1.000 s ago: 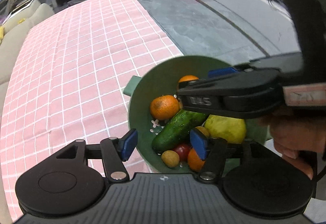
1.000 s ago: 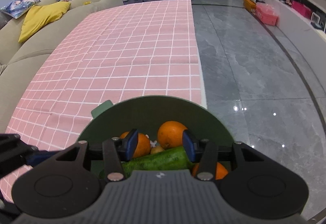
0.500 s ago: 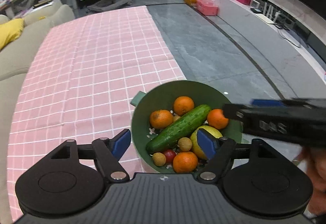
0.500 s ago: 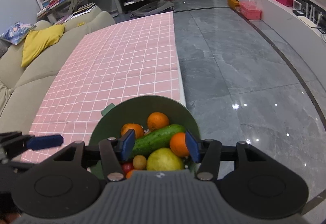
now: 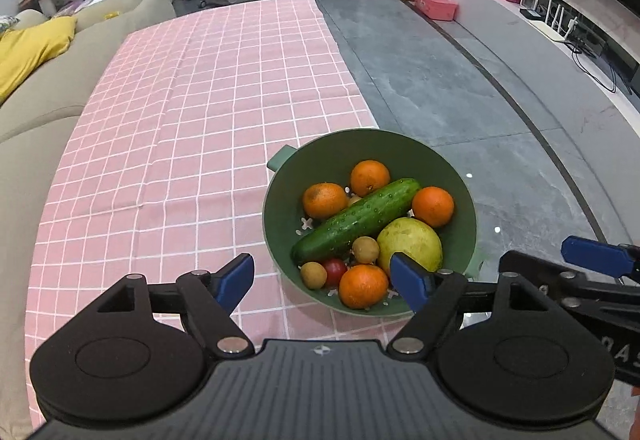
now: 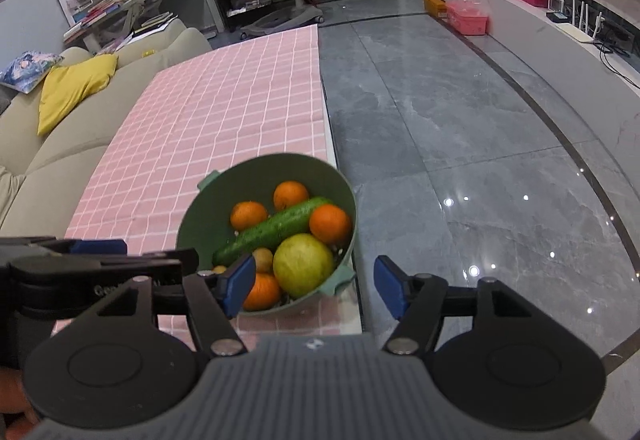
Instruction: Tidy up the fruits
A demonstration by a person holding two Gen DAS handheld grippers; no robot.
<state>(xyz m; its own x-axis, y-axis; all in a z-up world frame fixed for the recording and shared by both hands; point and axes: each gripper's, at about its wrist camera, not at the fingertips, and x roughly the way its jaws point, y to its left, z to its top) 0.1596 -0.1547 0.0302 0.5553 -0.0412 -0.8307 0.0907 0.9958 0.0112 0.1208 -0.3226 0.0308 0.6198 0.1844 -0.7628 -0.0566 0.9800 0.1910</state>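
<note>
Fruit filled a green bowl at the pink cloth's near right edge in the left wrist view: a cucumber lay slantwise among four oranges, beside a pear. The left gripper hung above, fingers spread and empty. In the right wrist view, the right gripper hovered over the bowl's near rim, its jaws opening with nothing clamped between them.

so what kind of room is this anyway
Most likely a home living room: a beige sofa with a yellow cushion beside the pink checked tablecloth, and a long low TV bench along the far wall.
</note>
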